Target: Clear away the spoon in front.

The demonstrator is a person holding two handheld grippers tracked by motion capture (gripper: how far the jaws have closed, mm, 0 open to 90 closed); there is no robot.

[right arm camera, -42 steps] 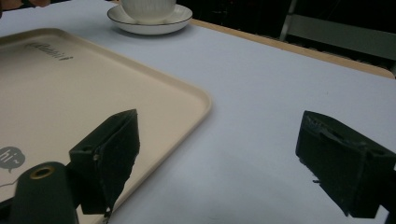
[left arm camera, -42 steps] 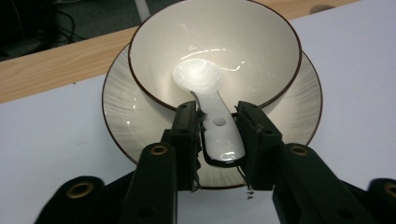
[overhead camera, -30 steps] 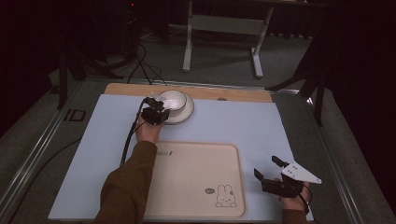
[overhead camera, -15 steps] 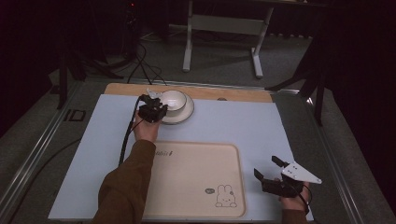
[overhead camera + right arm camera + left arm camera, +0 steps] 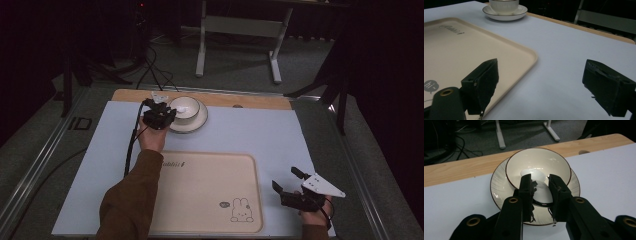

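Gripping the near rim of the bowl (image 5: 539, 167), the left gripper (image 5: 540, 187) has one jaw inside the bowl and one outside, pads pressed on the wall. The bowl appears tilted and its near edge looks lifted off the saucer (image 5: 499, 192) beneath it, though the jaws cover the contact line, so whether any part of its foot touches the saucer cannot be told. A pale glossy patch at the bowl's bottom is half hidden by the jaws; reflection or contents, unclear.

High view: bowl (image 5: 185, 107) and saucer (image 5: 192, 122) sit at the far side of the white mat (image 5: 280, 135), just before the wooden table edge (image 5: 250, 100). The left gripper (image 5: 161, 116) covers the bowl's left rim. Room beyond the table is dark; stand legs and cables barely readable.

Right gripper (image 5: 290, 192) rests at the near right corner of the mat, jaws wide apart, nothing between them. Its own view shows the cream tray (image 5: 474, 47) cut off at left, with a printed mark only partly legible, and the bowl (image 5: 504, 6) cropped by the top edge.
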